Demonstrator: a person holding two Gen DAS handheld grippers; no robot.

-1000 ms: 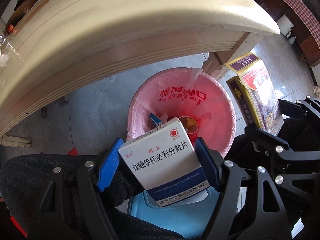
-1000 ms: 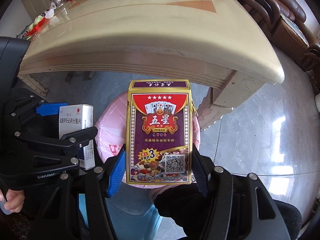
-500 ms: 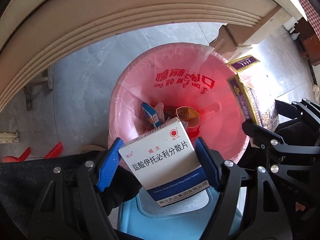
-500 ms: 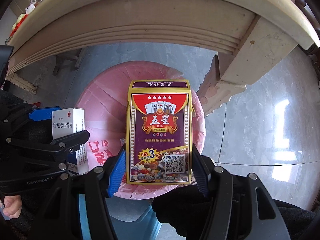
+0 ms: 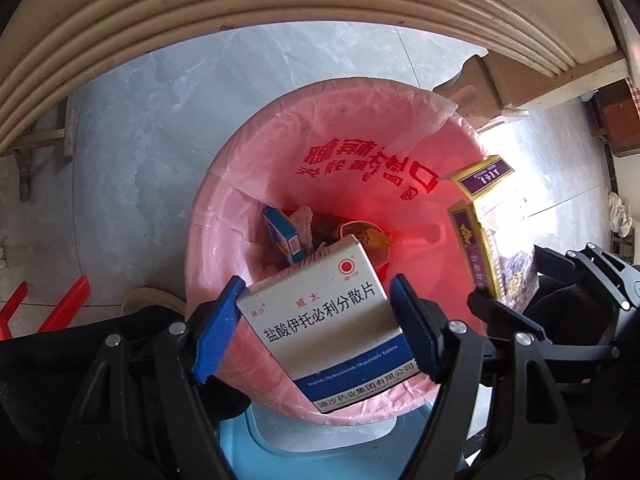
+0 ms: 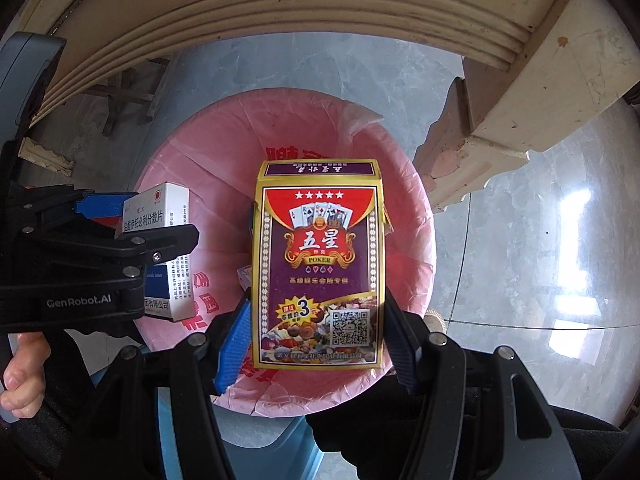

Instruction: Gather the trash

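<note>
My left gripper (image 5: 316, 316) is shut on a white and blue medicine box (image 5: 320, 320), held over a bin lined with a pink bag (image 5: 248, 168). My right gripper (image 6: 316, 328) is shut on a purple and red poker card box (image 6: 320, 264), also above the pink-lined bin (image 6: 200, 168). Each view shows the other hand's load: the card box (image 5: 496, 240) at the right of the left wrist view, the medicine box (image 6: 168, 240) at the left of the right wrist view. Trash lies at the bin's bottom, among it a small blue box (image 5: 282, 238).
A cream table edge (image 5: 200, 20) arches over the bin, with its carved leg (image 6: 500, 120) close to the bin's right side. Grey tiled floor (image 5: 140, 140) surrounds it. A light blue plastic stool (image 5: 260, 440) sits below the bin's near rim. A person's fingers (image 6: 20, 376) grip the left tool.
Both grippers have come down toward the bin with their boxes still held. The bin now looms larger and the table edge has slid up out of most of each view.
</note>
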